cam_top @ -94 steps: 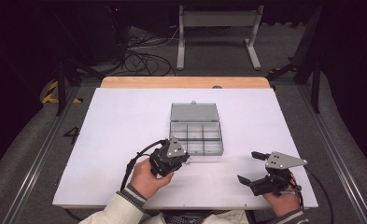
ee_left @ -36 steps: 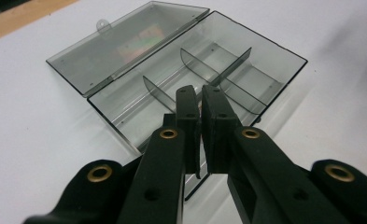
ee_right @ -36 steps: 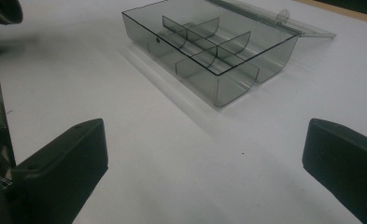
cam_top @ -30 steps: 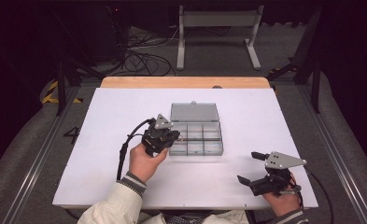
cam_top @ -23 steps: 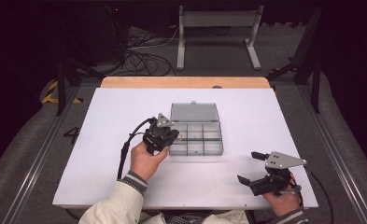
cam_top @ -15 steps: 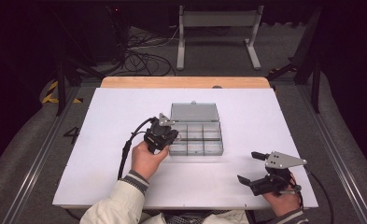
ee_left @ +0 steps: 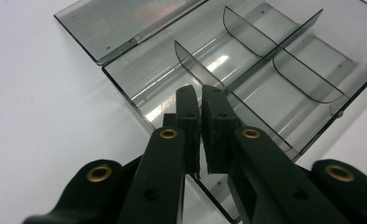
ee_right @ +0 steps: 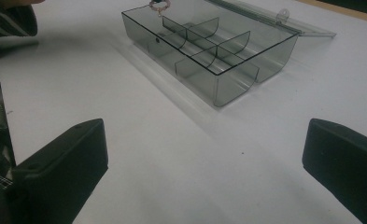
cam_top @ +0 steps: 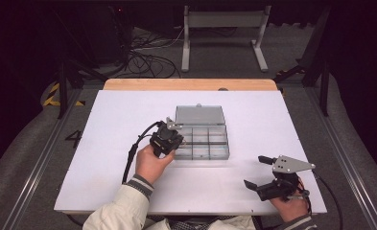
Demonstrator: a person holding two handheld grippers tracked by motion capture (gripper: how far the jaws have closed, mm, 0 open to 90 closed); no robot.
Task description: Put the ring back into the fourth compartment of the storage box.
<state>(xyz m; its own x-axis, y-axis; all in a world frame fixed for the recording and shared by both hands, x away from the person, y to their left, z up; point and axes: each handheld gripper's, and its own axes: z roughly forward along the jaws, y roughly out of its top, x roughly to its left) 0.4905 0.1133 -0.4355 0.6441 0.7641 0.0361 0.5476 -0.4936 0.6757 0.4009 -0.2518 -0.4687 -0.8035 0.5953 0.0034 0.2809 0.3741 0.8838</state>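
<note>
A clear smoky organizer box [cam_top: 210, 151] lies open mid-table, its lid [cam_top: 199, 115] folded flat behind it and its compartments bare. My left gripper [cam_top: 175, 144] hangs over the box's left end; in the left gripper view the box [ee_left: 265, 79] lies under my left gripper [ee_left: 201, 95], whose jaws are pressed almost together. In the right gripper view a small pinkish ring-like piece [ee_right: 160, 5] dangles above the box [ee_right: 209, 46] at its far left corner, where the left jaws are. My right gripper [cam_top: 254, 171] rests near the front right edge, open and holding nothing [ee_right: 204, 154].
The white table top [cam_top: 109, 120] ends in a wooden strip [cam_top: 191, 84] at the back. Cables [cam_top: 143, 57] and a metal stand [cam_top: 224, 33] sit on the floor beyond. A sleeve [ee_right: 8, 18] shows at the left of the right gripper view.
The left gripper has travelled from the table's front up to the box's left end, then barely shifted in the last second. The right gripper has stayed put.
</note>
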